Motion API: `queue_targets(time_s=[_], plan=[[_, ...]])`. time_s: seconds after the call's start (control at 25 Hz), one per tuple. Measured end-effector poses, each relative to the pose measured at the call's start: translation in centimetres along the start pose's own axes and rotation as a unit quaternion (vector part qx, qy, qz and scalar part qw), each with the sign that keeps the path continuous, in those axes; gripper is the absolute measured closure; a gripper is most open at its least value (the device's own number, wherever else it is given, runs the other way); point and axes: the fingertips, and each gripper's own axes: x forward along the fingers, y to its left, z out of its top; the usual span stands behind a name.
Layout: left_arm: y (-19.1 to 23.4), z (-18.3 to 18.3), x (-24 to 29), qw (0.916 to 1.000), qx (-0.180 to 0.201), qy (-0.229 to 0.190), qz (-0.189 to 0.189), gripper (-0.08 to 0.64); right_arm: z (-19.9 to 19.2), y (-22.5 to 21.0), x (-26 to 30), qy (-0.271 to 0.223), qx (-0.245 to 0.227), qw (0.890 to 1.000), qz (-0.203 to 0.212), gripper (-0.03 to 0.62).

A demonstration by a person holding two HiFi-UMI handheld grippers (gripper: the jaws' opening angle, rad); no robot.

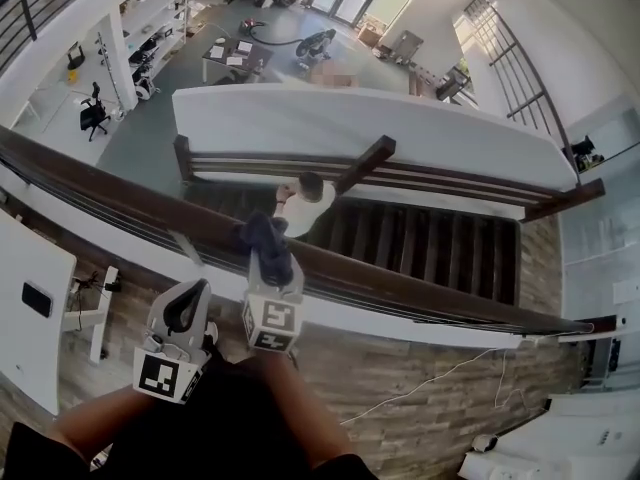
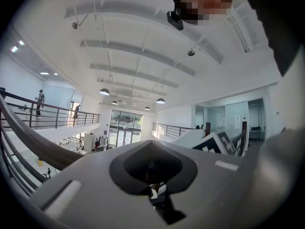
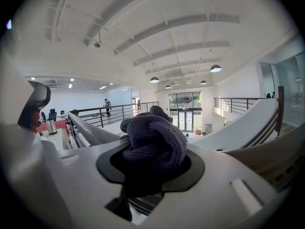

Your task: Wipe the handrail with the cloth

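A dark wooden handrail (image 1: 420, 290) crosses the head view from upper left to lower right. My right gripper (image 1: 271, 260) is shut on a bunched dark purple cloth (image 1: 264, 236), and the cloth rests on top of the rail. In the right gripper view the cloth (image 3: 155, 140) fills the jaws of the right gripper (image 3: 151, 173), with the handrail (image 3: 90, 132) running off to the left. My left gripper (image 1: 186, 306) hangs back from the rail on my side, shut with nothing in it. The left gripper (image 2: 152, 168) points upward, past the handrail (image 2: 33, 144).
Beyond the rail a staircase drops away, with a person (image 1: 305, 203) on the steps and a second wooden railing (image 1: 362, 171) behind. A white cable (image 1: 440, 378) trails over the wood floor at right. A white panel (image 1: 30, 308) stands at left.
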Motion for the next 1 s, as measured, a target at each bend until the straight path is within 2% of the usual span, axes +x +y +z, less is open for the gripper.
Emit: queue_targets(time_s=[0.56,1.0], plan=[[-4.1,-0.1,0.9,0.9998,-0.008,0.004,-0.018,0.560,-0.3,-4.3,-2.2,0.010,0.005,1.000,-0.017,0.440],[-6.3,-0.4,1.7,0.9998,-0.007,0.010,-0.013,0.560,-0.4,-7.2,-3.8,0.012,0.004,1.000,-0.024,0.440]])
